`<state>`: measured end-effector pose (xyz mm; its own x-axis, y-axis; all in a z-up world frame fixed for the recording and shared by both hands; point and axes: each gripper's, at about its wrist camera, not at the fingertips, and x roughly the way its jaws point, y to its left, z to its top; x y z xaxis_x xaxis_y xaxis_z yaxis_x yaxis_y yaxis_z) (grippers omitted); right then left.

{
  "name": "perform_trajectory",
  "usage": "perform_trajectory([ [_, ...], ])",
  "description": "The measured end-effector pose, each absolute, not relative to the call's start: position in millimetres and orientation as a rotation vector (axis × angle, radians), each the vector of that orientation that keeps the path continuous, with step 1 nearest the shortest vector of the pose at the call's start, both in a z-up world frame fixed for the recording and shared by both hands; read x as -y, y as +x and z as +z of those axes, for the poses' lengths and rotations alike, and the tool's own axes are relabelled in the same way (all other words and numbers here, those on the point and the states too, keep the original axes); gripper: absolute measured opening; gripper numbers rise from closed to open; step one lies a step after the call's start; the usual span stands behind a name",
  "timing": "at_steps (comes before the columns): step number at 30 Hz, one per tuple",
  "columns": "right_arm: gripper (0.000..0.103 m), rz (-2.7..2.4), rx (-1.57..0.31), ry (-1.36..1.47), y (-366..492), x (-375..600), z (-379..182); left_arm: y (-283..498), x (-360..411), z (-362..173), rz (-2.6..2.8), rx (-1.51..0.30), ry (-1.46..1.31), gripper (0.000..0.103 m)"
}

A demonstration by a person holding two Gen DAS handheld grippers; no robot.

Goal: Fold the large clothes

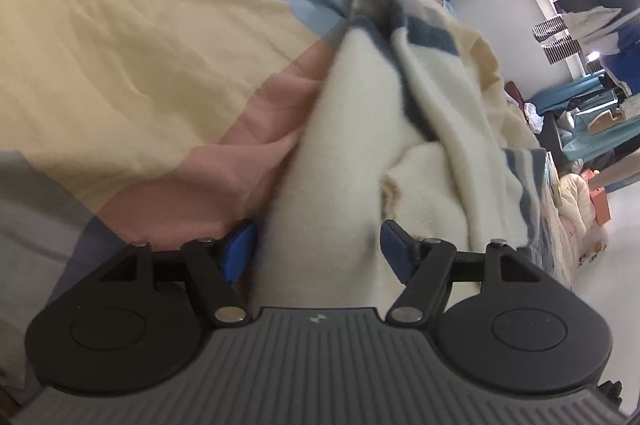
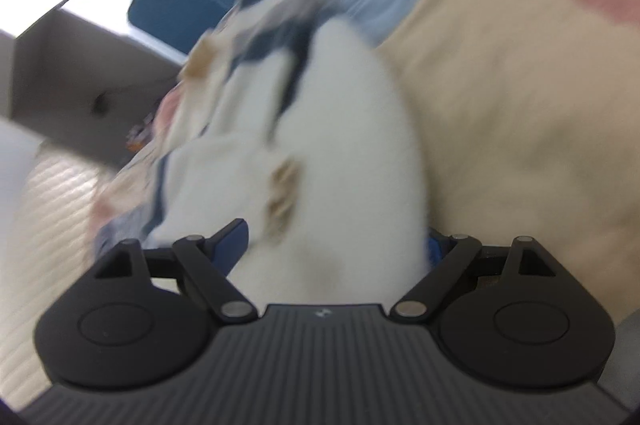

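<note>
A cream sweater (image 1: 360,129) with blue stripes lies bunched on a patchwork bedspread (image 1: 120,45). The left gripper (image 1: 316,253) and right gripper (image 2: 336,245) both gape open around its folds, gripping nothing. Closing here risks pinching several layers, spoiling the fold.

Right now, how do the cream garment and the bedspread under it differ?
Colour: the cream garment is off-white with dark blue stripes; the bedspread is blocks of yellow, pink, light blue and grey.
Pose: the garment is bunched into thick folds; the bedspread lies spread out with shallow wrinkles.
Position: the garment sits between the open jaws of both hand-held grippers; the bedspread lies beneath it.
Both are soft fabric.
</note>
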<state>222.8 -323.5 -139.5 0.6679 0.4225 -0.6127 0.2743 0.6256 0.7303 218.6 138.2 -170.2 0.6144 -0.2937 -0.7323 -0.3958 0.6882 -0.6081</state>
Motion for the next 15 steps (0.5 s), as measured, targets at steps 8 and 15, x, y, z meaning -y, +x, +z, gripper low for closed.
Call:
perform_trajectory([
  [8, 0.081, 0.113, -0.903, 0.964, 223.6, 314.7, -149.6, 224.2, -119.3, -172.3, 0.017, -0.935, -0.781, 0.073],
  [15, 0.022, 0.107, -0.891, 0.888, 227.1, 314.6, -149.3, 220.1, -105.4, -167.1, 0.003, -0.889, -0.734, 0.025],
])
